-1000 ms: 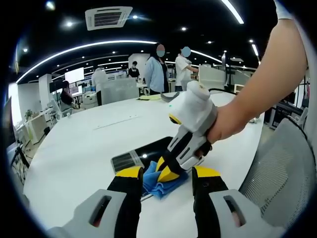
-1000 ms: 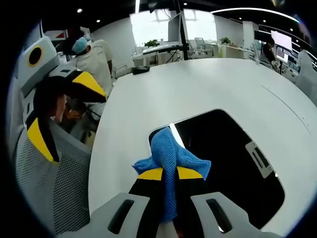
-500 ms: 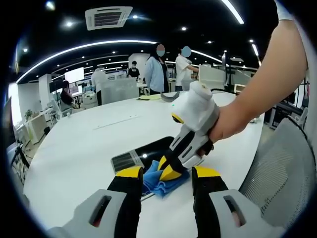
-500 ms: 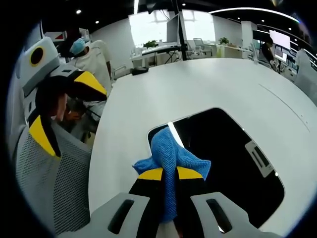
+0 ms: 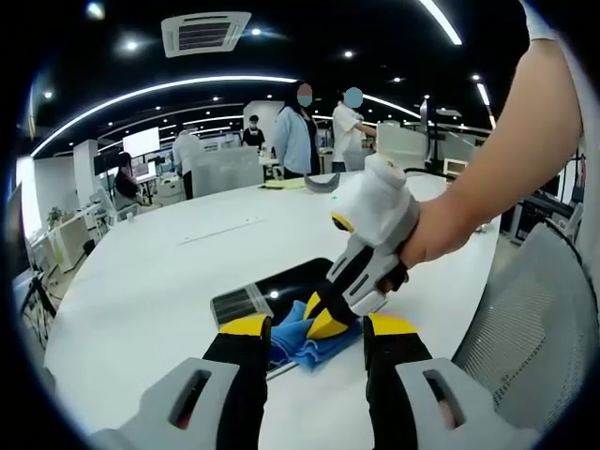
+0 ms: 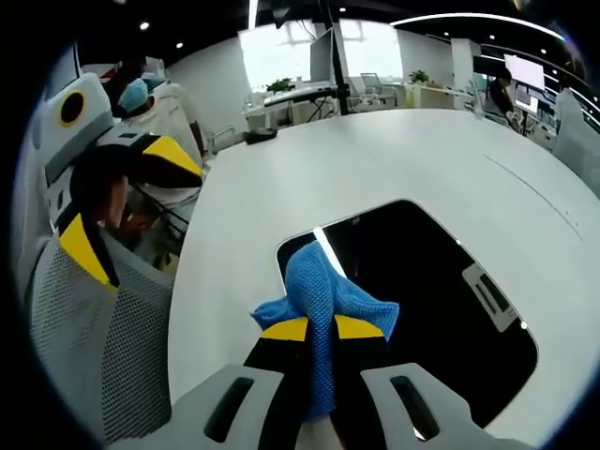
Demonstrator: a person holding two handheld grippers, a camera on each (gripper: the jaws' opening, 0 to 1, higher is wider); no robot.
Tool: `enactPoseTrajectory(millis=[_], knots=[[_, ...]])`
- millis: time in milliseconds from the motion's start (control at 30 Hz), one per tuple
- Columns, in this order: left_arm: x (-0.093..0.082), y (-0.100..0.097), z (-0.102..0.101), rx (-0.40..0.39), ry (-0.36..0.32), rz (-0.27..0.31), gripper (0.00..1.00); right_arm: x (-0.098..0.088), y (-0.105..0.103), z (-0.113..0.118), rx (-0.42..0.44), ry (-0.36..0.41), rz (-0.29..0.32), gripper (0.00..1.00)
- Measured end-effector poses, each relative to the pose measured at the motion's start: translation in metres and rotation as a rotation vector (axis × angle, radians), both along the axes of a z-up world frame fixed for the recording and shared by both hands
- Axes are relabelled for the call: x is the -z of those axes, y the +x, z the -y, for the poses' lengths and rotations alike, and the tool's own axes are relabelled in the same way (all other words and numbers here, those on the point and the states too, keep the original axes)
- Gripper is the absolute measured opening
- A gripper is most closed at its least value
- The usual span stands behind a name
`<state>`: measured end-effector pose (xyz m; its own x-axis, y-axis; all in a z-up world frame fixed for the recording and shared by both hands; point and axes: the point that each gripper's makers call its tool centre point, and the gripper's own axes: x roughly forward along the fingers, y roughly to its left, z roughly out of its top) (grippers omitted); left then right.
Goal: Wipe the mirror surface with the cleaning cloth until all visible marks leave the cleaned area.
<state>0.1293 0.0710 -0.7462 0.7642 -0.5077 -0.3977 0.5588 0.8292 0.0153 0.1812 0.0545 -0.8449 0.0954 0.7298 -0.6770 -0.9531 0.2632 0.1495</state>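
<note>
Large round white table (image 6: 394,159): bears all items below; grey mesh office chair (image 5: 534,309) stands at its edge.

Dark rectangular mirror with rounded corners (image 6: 441,281): lies flat on the table, reflecting the dark ceiling; in the left gripper view the mirror (image 5: 272,286) sits just beyond the jaws.

Right gripper, white body with black-and-yellow jaws (image 6: 321,330): jaws closed tight on the cloth, tips at the mirror's near corner. In the left gripper view the same gripper (image 5: 330,321) comes in from the right, held in a person's hand (image 5: 427,234), angled down onto the cloth.

Left gripper, same build (image 5: 317,328): jaws standing apart with nothing between them, hovering near the table edge; also visible at the left of the right gripper view (image 6: 103,206).

Blue knitted cleaning cloth (image 6: 323,295): bunched, pinched in the right jaws, resting on the mirror's corner; blue folds (image 5: 305,342) spread onto the table beside it.
</note>
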Motion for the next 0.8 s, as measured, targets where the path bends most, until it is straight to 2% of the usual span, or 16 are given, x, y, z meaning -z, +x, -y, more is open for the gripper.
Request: enactPoseTrajectory(millis=[800], knots=[[0.001, 0.0, 0.0, 0.001, 0.005, -0.001, 0.39, 0.001, 0.001, 0.011, 0.022, -0.002, -0.002, 0.04]])
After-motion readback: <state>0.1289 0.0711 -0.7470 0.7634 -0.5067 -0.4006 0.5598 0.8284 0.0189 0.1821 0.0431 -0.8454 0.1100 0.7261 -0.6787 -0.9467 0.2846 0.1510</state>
